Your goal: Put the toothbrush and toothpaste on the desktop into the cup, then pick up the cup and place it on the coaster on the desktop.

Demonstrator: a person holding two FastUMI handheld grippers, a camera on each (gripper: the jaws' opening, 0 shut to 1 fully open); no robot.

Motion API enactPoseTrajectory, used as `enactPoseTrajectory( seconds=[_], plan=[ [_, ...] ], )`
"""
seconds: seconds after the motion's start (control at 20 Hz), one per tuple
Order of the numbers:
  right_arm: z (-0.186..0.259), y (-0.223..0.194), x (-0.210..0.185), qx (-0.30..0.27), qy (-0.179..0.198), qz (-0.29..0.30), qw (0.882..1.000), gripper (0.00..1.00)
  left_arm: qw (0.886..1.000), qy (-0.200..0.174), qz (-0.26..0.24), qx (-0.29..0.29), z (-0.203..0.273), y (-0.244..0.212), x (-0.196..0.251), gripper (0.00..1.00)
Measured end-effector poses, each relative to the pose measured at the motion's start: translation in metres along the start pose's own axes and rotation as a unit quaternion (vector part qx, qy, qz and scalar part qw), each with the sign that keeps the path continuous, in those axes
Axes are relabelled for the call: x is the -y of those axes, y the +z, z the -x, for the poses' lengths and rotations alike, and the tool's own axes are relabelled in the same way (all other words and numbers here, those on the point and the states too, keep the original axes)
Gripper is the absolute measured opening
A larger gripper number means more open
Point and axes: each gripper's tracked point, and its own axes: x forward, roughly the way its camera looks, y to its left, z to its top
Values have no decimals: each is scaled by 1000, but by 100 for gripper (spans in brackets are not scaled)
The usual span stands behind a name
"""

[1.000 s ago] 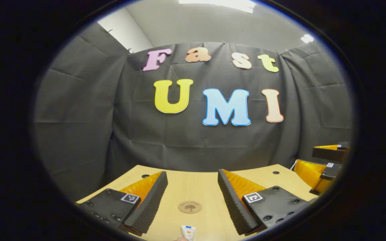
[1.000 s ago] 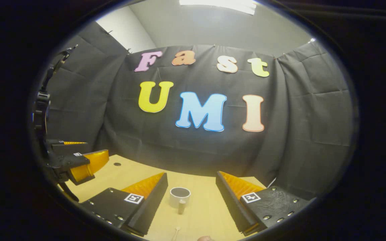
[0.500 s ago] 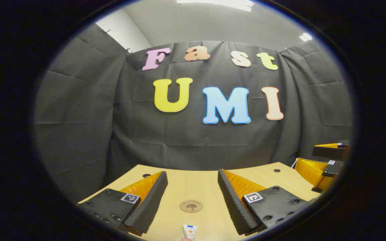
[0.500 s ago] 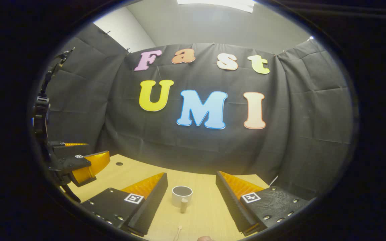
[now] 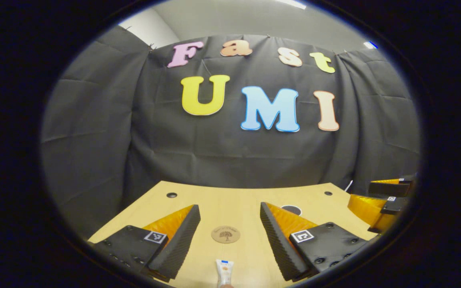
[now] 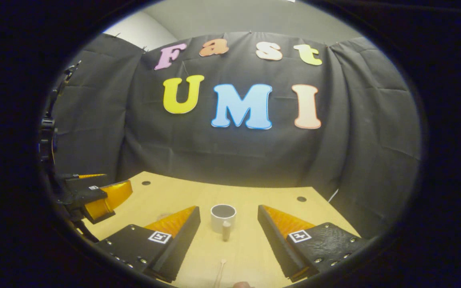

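Over the last second both cameras have tipped downward: the booth wall has slid up in each view and more of the desk point(image 5: 214, 200) now shows, so both hands seem to be lowering toward the work rather than holding level.

In the left gripper view the left tongs point(image 5: 230, 224) are spread wide and grasp nothing. The toothpaste point(image 5: 224, 272) lies on the desk at the bottom edge, centred between the two fingers, and the round coaster point(image 5: 225, 234) sits just beyond it, also in the gap. A dark cup rim has come into sight behind the right finger, which was hidden a second ago. The right tongs point(image 5: 378, 200) show at the right edge of this view, above the desk.

In the right gripper view the right tongs point(image 6: 229, 224) are likewise released and empty. The white cup point(image 6: 223, 216) stands upright between the fingers, with its handle toward the camera, and now sits higher in the picture than before. The toothbrush point(image 6: 220, 272) lies on the desk nearer the camera; only one slim end is visible at the bottom edge. The left tongs point(image 6: 98, 196) hang at the left edge, clear of the desk top.

My reading: nothing has been picked up yet, and each hand is lining up on its own item, left on the toothpaste, right on the toothbrush. The cup is still empty as far as its opening shows and stands well apart from the coaster
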Motion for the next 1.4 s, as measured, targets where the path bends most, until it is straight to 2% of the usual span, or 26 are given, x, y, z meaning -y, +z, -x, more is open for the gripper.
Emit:
enactPoseTrajectory(
  seconds=[0.05, 0.15, 0.25, 0.5, 0.85, 1.15, 1.4],
  plan=[
    [-4, -8, -1, -18, 2, -6, 1000, 90, 1000, 2, -2, -16, -4, -7, -2, 96],
    [-10, -25, 0, -55, -1, -11, 998, 91, 999, 9, -9, -50, -12, -24, -8, 99],
    [-15, -40, 1, -90, -4, -14, 996, 90, 996, 12, -13, -83, -20, -40, -14, 96],
    [-27, -80, -6, -179, 7, -33, 983, 91, 984, 8, -6, -181, -42, -89, -19, 96],
    [-33, -131, -15, -281, 19, -36, 959, 91, 952, -2, -1, -306, -47, -160, -20, 97],
    [-29, -178, -23, -368, 24, -43, 929, 91, 914, -4, 4, -407, -38, -217, -20, 97],
    [-22, -211, -27, -433, 24, -54, 899, 92, 889, -8, 4, -458, -25, -246, -25, 97]
  ],
)
